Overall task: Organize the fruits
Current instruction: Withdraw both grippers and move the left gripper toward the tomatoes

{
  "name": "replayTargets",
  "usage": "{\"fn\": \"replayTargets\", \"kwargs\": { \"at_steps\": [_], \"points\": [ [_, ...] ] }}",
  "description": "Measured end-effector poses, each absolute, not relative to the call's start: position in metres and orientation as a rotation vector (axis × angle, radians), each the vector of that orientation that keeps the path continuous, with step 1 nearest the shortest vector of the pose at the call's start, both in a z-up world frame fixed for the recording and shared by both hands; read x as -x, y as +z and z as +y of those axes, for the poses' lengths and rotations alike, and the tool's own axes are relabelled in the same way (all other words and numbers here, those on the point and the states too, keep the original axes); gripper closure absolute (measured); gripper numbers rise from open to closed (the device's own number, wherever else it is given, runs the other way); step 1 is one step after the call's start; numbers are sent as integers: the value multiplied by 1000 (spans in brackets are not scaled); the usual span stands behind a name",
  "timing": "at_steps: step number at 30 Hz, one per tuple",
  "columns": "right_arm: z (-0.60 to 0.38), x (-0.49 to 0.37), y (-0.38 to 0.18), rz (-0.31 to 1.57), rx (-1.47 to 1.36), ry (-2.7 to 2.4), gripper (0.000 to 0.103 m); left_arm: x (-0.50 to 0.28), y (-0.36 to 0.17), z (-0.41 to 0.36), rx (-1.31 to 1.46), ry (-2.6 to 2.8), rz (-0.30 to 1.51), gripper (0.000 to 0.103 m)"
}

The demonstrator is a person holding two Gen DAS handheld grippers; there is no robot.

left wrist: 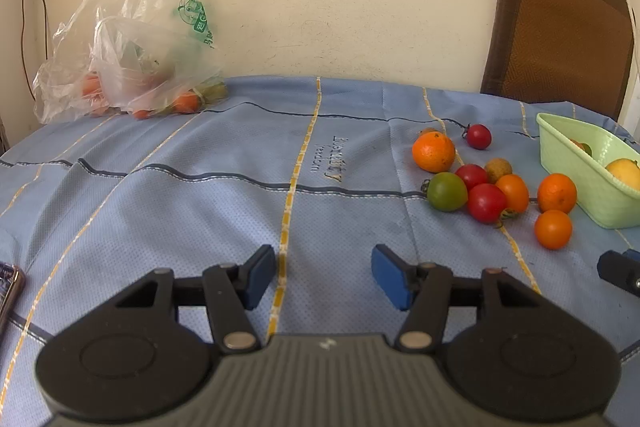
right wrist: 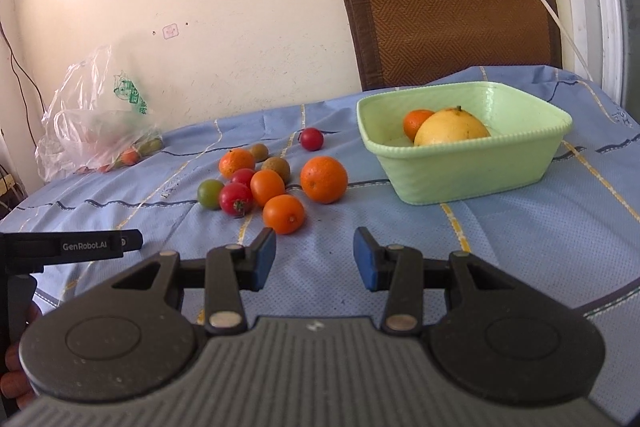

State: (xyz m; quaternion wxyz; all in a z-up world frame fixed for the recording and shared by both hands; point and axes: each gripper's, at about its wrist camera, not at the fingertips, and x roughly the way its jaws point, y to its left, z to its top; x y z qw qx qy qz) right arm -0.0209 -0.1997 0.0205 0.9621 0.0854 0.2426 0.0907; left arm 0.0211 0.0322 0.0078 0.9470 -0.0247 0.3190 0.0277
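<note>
1. Looks like the sorting is partway in: the green basket (right wrist: 472, 163) already has a big yellow citrus (right wrist: 452, 129) and a small orange (right wrist: 416, 123) in it, while the rest of the fruit sits loose in a pile (right wrist: 272, 183) on the blue tablecloth (right wrist: 500, 247), just left of the basket.
2. Right gripper (right wrist: 315, 259) has its jaws wide apart with nothing between them, and hovers low over the cloth, right in front of the nearest small orange (right wrist: 283, 213).
3. Left gripper (left wrist: 324, 277) is the same deal, wide open and empty, pointing at bare cloth with the fruit off to its right.
4. My guess at the next move: the right one goes slightly forward and left, closes around that nearest orange, then carries it over to the basket.
5. The oranges are round with dimpled skin, so decent grip. The cherry tomatoes (right wrist: 235, 199) are smooth, glossy and probably squishy, so squeeze gently. They're bunched tight and touching, so nudging one could roll the others.
6. The basket is glossy plastic, squarish, with a beaded rim.
7. There's also a crinkly clear plastic bag (right wrist: 96, 123) by the wall with more produce inside.
</note>
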Motion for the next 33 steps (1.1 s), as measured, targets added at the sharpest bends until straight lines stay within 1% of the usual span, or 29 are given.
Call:
{"fn": "replayTargets", "kwargs": {
  "at_steps": [3,7,24,27,30,32,33],
  "points": [
    [-200,21,21,491,-173,184,57,-21,8,32,50,58,650,48],
    [-200,21,21,490,-174,186,57,-21,8,32,50,63,651,45],
    [-201,22,21,489,-177,201,57,-21,7,32,40,70,654,45],
    [-199,19,21,504,-162,217,57,-22,9,35,62,47,652,41],
    [-195,10,22,524,-127,263,57,-24,13,39,111,-54,631,41],
    [-189,1,22,533,-73,277,56,-28,19,36,139,-129,622,41],
    [-186,-3,22,540,-50,284,53,-31,21,34,149,-166,620,41]
  ]
}}
